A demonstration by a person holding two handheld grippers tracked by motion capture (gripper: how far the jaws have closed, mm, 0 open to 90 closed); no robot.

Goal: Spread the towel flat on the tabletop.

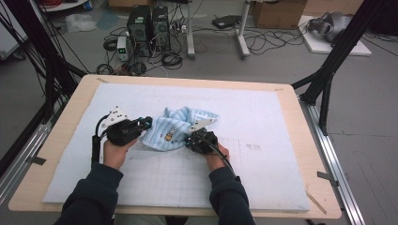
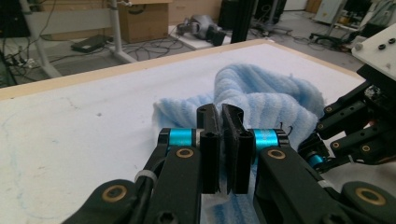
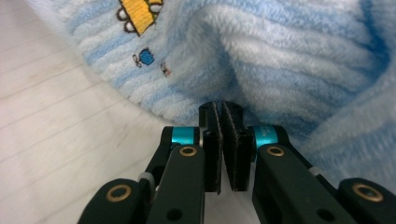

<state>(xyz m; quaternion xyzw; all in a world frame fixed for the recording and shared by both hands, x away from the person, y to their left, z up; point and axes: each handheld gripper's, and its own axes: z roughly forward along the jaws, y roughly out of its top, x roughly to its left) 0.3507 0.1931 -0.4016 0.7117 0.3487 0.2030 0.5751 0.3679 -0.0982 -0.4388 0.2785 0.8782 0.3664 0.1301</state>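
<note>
Both claws (closed) on blue cloth

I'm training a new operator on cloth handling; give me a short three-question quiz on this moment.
1. True or false: the left tool has its jaws closed at the edge of the blue striped cloth.
2. Which side of the cloth is the right tool working from in the high view? A) far edge B) the person's right C) underneath the table
3. Fill in: the cloth lies bunched on the white ____ that covers the wooden table.

Key: 1 true. 2 B. 3 mat. The right tool's jaws stand closed at the cloth's folded edge, and a small yellow embroidered patch shows nearby.
</note>
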